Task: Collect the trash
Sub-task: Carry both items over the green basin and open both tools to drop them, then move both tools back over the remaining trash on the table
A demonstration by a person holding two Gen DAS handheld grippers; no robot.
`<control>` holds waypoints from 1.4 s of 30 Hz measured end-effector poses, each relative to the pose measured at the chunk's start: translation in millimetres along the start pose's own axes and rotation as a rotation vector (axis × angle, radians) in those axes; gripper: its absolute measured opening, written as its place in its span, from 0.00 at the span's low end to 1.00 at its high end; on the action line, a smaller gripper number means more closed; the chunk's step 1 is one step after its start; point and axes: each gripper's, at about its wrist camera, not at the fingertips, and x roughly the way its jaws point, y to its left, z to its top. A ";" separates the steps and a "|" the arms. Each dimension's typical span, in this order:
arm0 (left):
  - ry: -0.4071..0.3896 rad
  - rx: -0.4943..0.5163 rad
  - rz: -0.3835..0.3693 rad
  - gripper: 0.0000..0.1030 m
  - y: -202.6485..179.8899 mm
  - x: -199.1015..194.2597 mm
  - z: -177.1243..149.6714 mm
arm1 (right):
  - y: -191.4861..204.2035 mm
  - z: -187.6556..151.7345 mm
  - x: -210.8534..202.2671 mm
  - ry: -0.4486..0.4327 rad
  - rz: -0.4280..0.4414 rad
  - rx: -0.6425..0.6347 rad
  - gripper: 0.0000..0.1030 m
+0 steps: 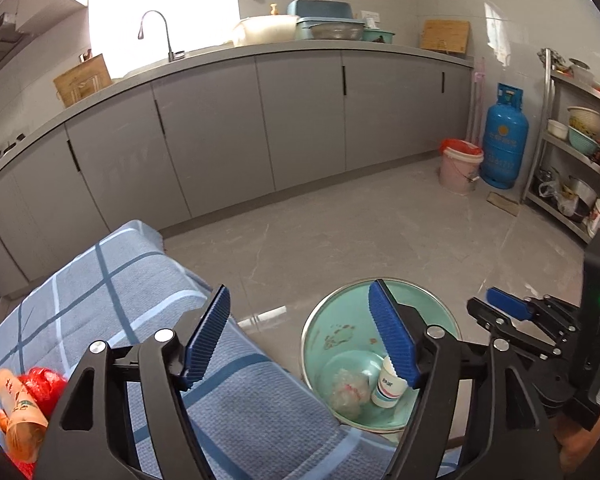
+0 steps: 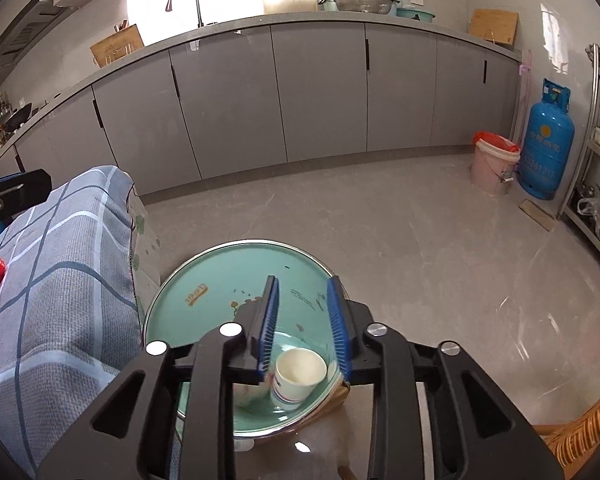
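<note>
A green metal bin (image 1: 324, 332) stands on the floor beside the cloth-covered table (image 1: 112, 280); it also shows in the right wrist view (image 2: 204, 308). Inside it lie a white paper cup (image 1: 386, 384) (image 2: 298, 376) and a crumpled clear wrapper (image 1: 348, 392). My left gripper (image 1: 300, 336) is open and empty, over the table edge and the bin. My right gripper (image 2: 304, 328) is open and empty, right above the bin and the cup; it shows in the left wrist view (image 1: 508, 308). A red bag (image 1: 46, 384) and an orange wrapper (image 1: 18, 412) lie on the table at the left.
Grey kitchen cabinets (image 1: 300, 120) run along the back wall. A pink bucket (image 1: 458, 168) and a blue gas cylinder (image 1: 504, 140) stand at the far right beside a metal shelf rack (image 1: 572, 152). A wicker chair edge (image 2: 580, 432) is at the lower right.
</note>
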 end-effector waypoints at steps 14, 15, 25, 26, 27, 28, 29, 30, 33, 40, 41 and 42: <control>-0.018 0.009 0.078 0.86 14.0 -46.8 -6.1 | 29.9 -8.9 -50.3 -0.021 0.052 0.001 0.56; -0.020 0.008 0.082 0.86 14.8 -51.7 -7.6 | 33.4 -9.3 -54.7 -0.024 0.060 0.001 0.57; -0.045 -0.027 0.132 0.88 44.2 -111.6 -34.8 | 80.6 -16.3 -90.0 -0.034 0.136 -0.052 0.62; -0.049 -0.032 0.143 0.89 50.5 -119.9 -39.6 | 87.4 -17.7 -93.3 -0.032 0.147 -0.058 0.63; -0.051 -0.033 0.153 0.89 54.9 -124.8 -43.6 | 94.5 -19.3 -96.9 -0.031 0.159 -0.065 0.63; -0.052 -0.033 0.162 0.89 59.3 -128.9 -46.9 | 101.8 -20.9 -100.6 -0.031 0.170 -0.075 0.64; -0.051 -0.037 0.182 0.89 66.9 -136.8 -53.1 | 107.5 -22.6 -103.5 -0.032 0.175 -0.083 0.65; -0.051 -0.043 0.193 0.89 73.2 -142.1 -57.2 | 114.0 -24.8 -106.8 -0.032 0.185 -0.092 0.66; -0.049 -0.060 0.237 0.89 94.6 -158.9 -71.3 | 136.5 -31.8 -118.3 -0.034 0.221 -0.122 0.66; -0.009 -0.128 0.360 0.89 146.5 -190.1 -112.6 | 180.6 -45.4 -133.8 -0.022 0.288 -0.196 0.67; 0.001 -0.144 0.380 0.89 155.7 -195.2 -120.4 | 187.1 -47.3 -137.2 -0.023 0.300 -0.207 0.67; 0.007 -0.156 0.395 0.89 163.0 -199.1 -126.4 | 191.6 -48.7 -140.1 -0.025 0.308 -0.215 0.67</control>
